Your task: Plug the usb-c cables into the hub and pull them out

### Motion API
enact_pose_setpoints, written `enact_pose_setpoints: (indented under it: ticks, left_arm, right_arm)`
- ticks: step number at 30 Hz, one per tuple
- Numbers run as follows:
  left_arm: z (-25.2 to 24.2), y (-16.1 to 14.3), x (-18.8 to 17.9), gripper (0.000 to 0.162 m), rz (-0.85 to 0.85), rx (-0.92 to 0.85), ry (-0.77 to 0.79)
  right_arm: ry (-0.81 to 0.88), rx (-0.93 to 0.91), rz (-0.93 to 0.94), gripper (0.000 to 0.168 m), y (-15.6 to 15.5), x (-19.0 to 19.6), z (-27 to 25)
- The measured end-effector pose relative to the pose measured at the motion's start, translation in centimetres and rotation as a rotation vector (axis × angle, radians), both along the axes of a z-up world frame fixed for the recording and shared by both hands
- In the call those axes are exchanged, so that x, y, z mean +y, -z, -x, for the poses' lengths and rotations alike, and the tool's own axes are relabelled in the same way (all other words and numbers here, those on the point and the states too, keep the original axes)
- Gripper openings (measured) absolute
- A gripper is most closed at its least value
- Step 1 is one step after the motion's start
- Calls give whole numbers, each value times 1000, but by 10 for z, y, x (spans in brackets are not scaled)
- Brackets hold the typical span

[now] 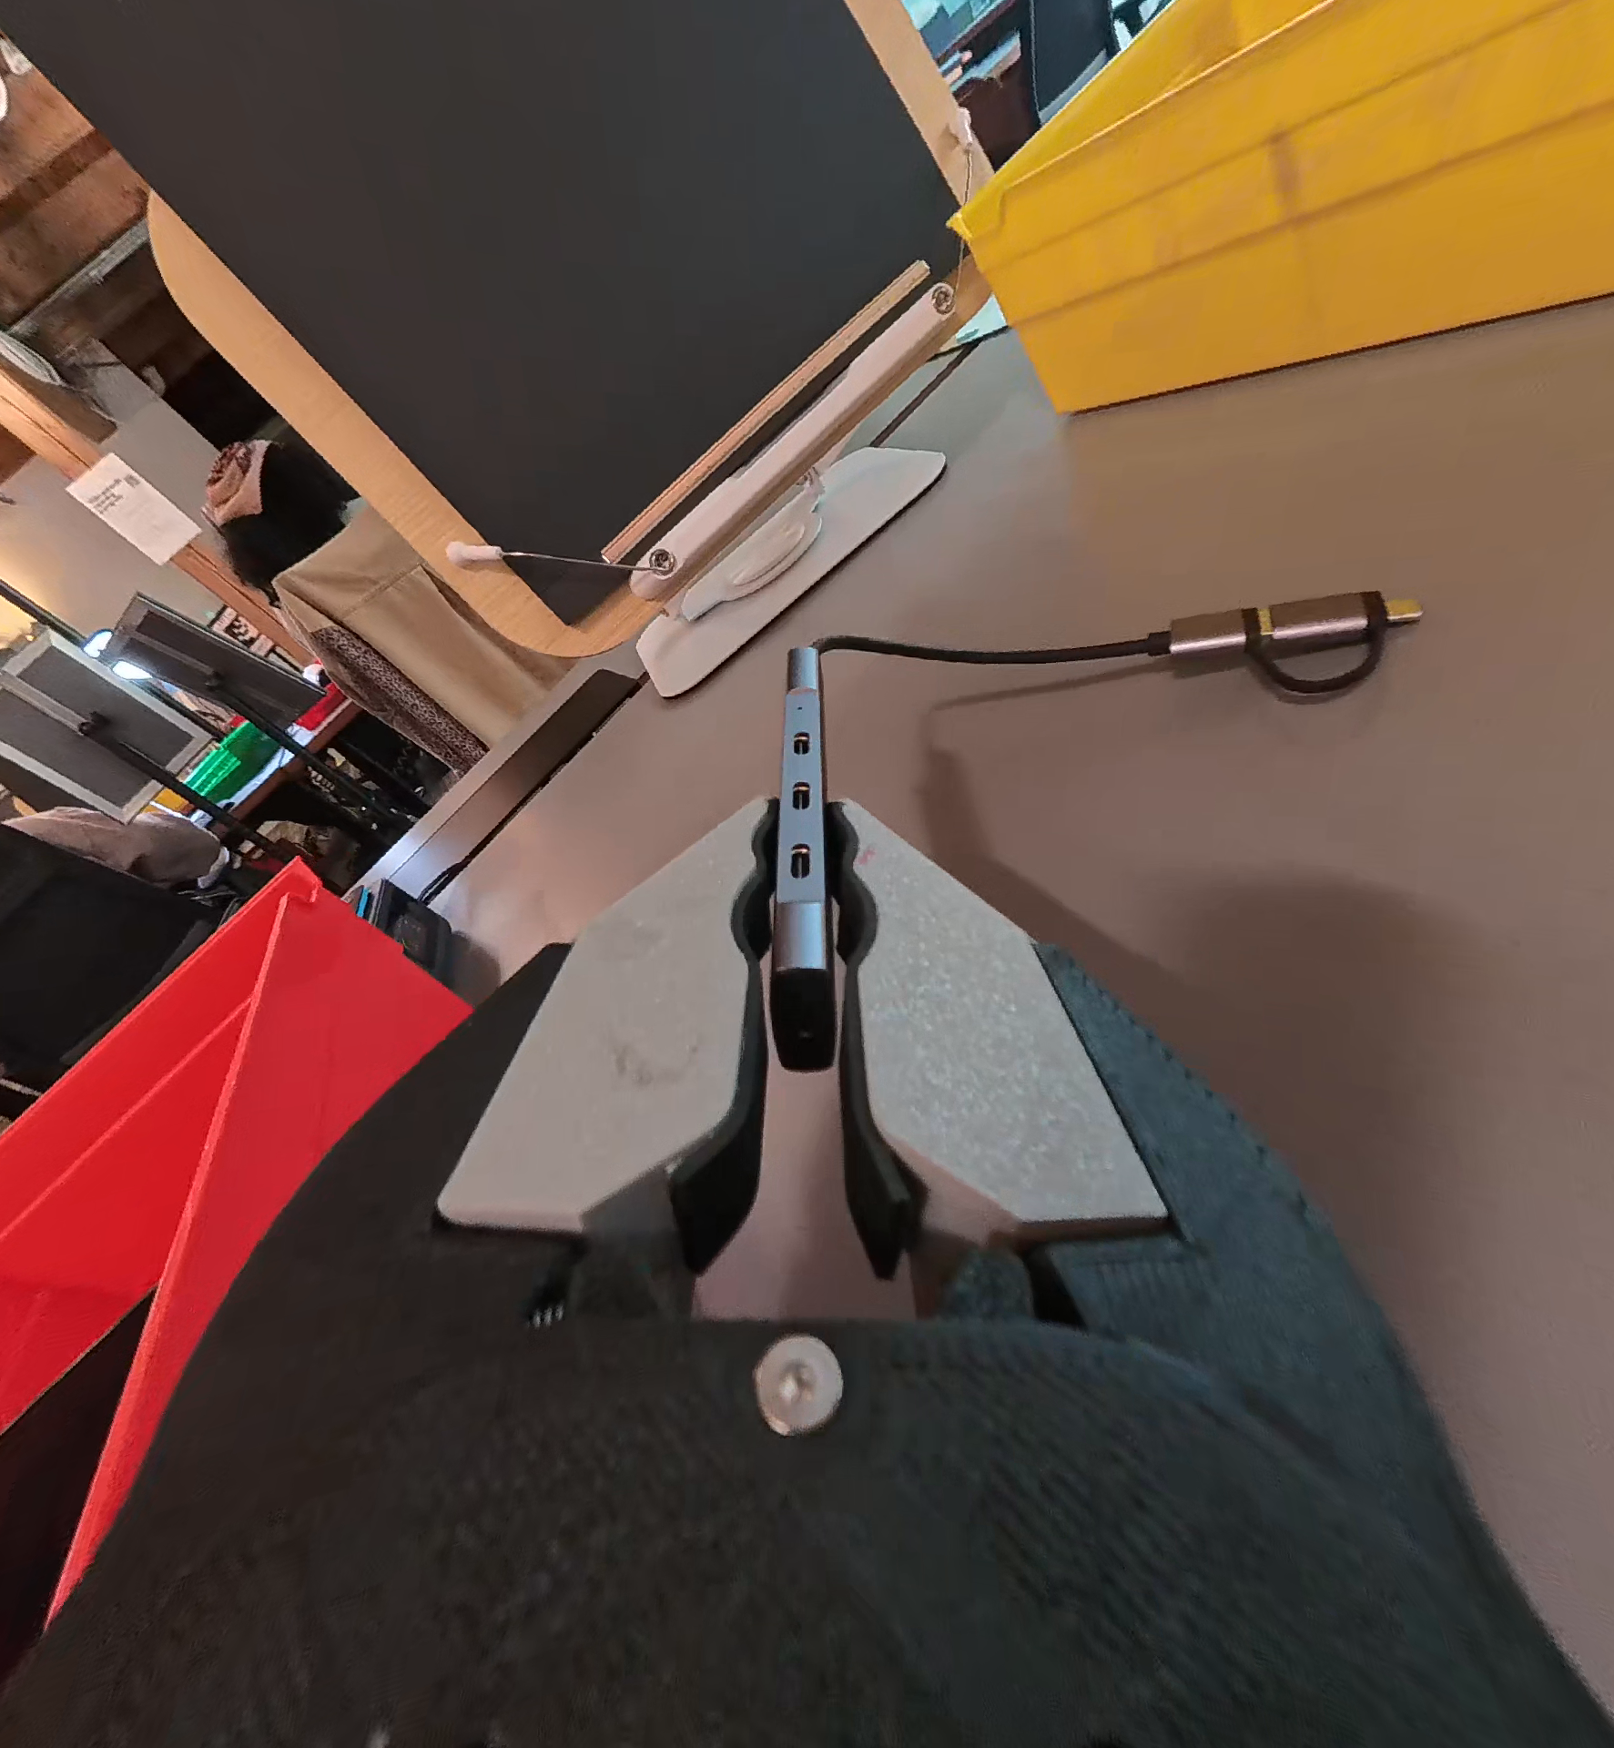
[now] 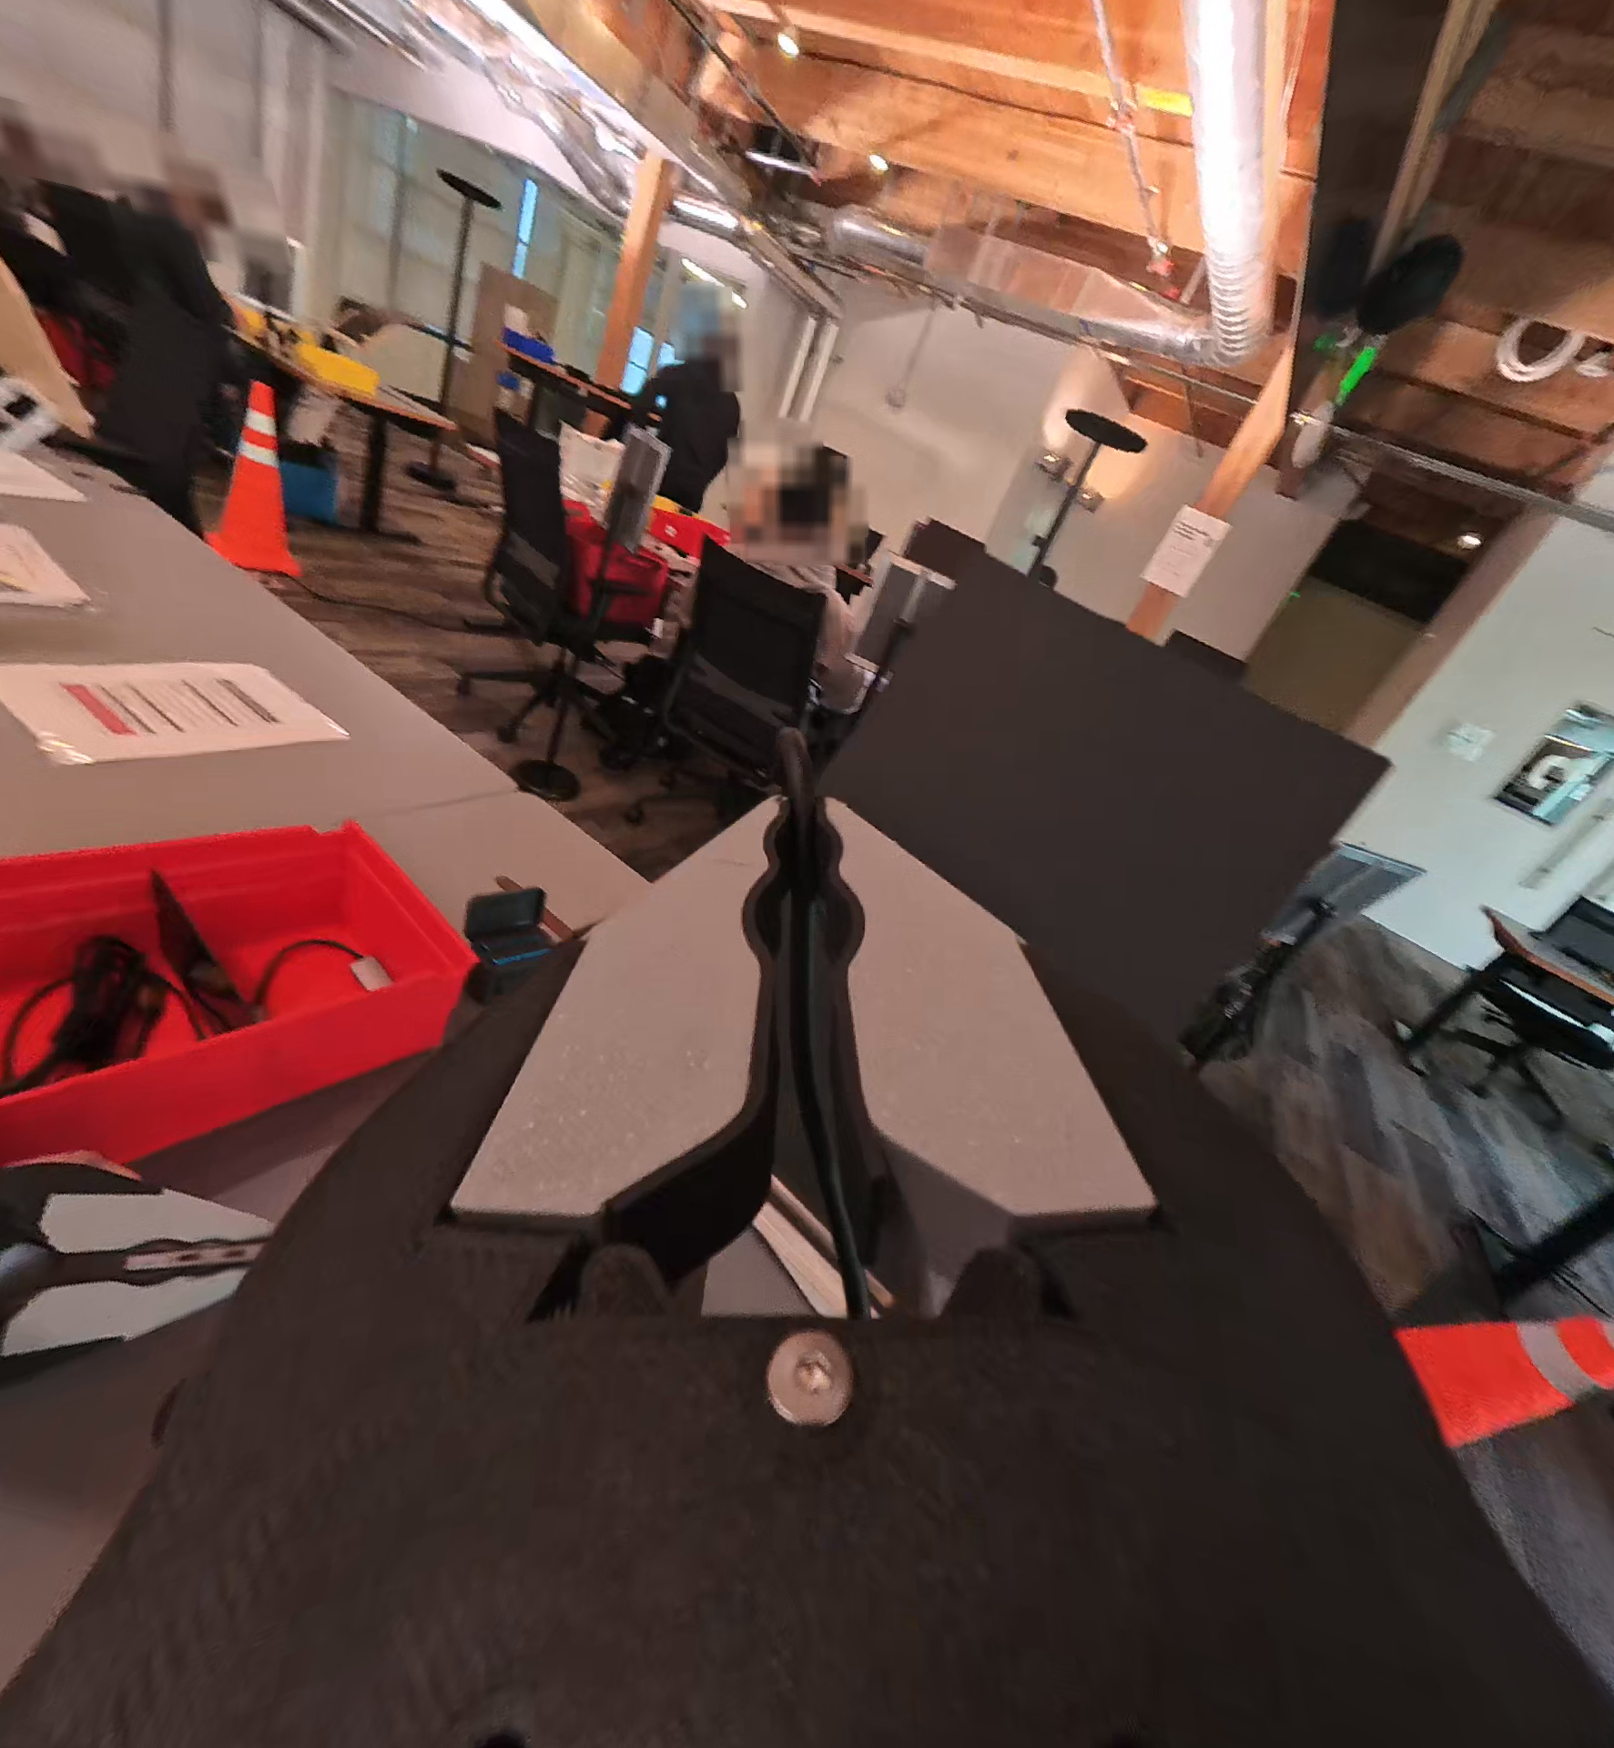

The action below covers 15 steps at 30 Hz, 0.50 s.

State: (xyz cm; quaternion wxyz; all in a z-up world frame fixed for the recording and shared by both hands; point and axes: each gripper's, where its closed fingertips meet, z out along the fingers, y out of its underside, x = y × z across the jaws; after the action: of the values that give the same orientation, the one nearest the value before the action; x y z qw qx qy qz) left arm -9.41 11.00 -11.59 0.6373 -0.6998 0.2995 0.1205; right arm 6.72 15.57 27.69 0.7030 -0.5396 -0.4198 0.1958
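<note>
**Jaws loaded: hub left, cable right**

Left gripper (image 1: 801, 856) jaws are clamped on the hub (image 1: 801, 832), held edge-up above the worktop (image 1: 1257, 946) with its ports facing me. Right gripper (image 2: 805, 851) jaws are closed on a black usb-c cable (image 2: 822, 1088); its plug is not visible. Step in hand, by my judgement: pre-insertion. Next I must bring the plug to a port, aligned squarely

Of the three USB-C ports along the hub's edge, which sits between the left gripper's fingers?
The port nearest the camera; on the hub, it lies inside the left gripper, while the other two sit beyond its fingertips.
</note>
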Motion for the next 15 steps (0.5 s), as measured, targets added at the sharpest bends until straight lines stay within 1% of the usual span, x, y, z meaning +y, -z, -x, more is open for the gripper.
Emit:
enact_pose_setpoints:
  ticks: [1, 3, 5, 7, 9, 11, 13, 15]
  left_arm:
    - [0, 0, 0, 7, -5, 7, -1]
    - [1, -3, -1, 7, -29, 23, -8]
    - [1, -6, -3, 7, -45, 16, -11]
    - [2, -8, -3, 7, -46, -3, -11]
    - [3, -9, -3, 7, -45, -26, -3]
    - [4, -9, -3, 7, -40, -39, -3]
    - [6, -8, -2, 7, -38, -39, -11]
    - [6, -8, -1, 7, -35, -41, -15]
  right_arm:
    - [-16, -4, 4, 0, -2, -2, 7]
    - [-18, -20, 16, 1, 4, 1, 17]
    - [-26, -36, 51, 0, 25, 7, 24]
    - [-11, -79, 96, 0, 60, 19, 28]
    - [16, -132, 129, 0, 104, 31, 26]
    - [27, -164, 149, 0, 141, 34, 19]
    - [-27, -201, 170, 0, 173, 24, 14]
    - [-58, -222, 163, 0, 196, 14, 9]
